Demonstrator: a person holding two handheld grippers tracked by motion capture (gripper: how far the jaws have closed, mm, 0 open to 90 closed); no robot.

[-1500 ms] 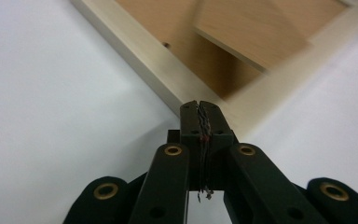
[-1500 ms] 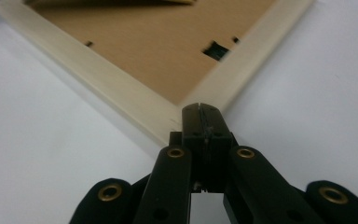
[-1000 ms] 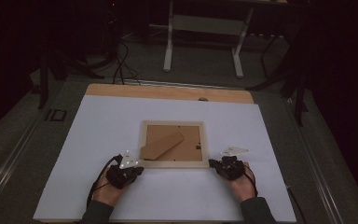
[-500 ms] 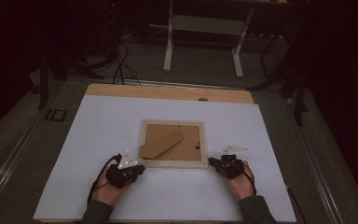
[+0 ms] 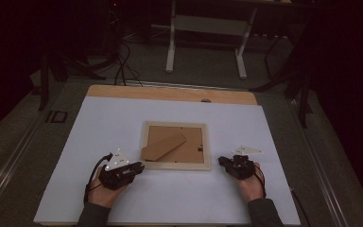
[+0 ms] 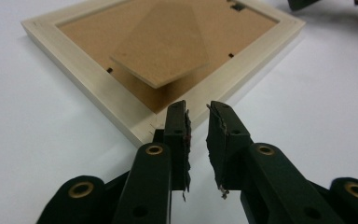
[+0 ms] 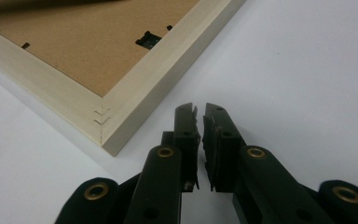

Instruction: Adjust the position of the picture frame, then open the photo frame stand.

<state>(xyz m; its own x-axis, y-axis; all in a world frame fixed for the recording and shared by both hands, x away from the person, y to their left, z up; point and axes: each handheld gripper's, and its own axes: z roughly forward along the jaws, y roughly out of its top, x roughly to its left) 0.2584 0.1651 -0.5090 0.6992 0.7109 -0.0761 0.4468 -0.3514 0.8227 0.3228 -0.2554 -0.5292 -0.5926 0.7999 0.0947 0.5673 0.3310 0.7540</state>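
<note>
Table (image 5: pixel 274 189) first: its white top runs wide and bare on every side, with a strip of wood showing along the far edge and dark floor beyond. Lying flat near the middle is a picture frame (image 5: pixel 176 165), face down, pale wooden moulding around a brown backboard (image 6: pixel 98 32), with its fold-out stand (image 5: pixel 163 145) lifted a little off the board. By the look of it the frame is light and stiff, but any glass underneath would be fragile, and the smooth moulding may slip on the smooth top. The stapled corner joint (image 7: pixel 101 116) looks solid, so the outer rails beside the near corners seem the safest hold; the thin stand would likely bend or snap if used as a handle.

Left gripper (image 5: pixel 140 166) sits just beside the near left corner, and in the left gripper view (image 6: pixel 196 122) its jaws have just been opening to a narrow gap with nothing between them. Right gripper (image 5: pixel 221 162) rests near the near right corner but apart from it; its jaws (image 7: pixel 199 121) have also just been opening, to no more than a slit, holding nothing.

Room for sliding or lifting the frame looks generous in all directions, though the near edge of the table lies close behind both hands.
</note>
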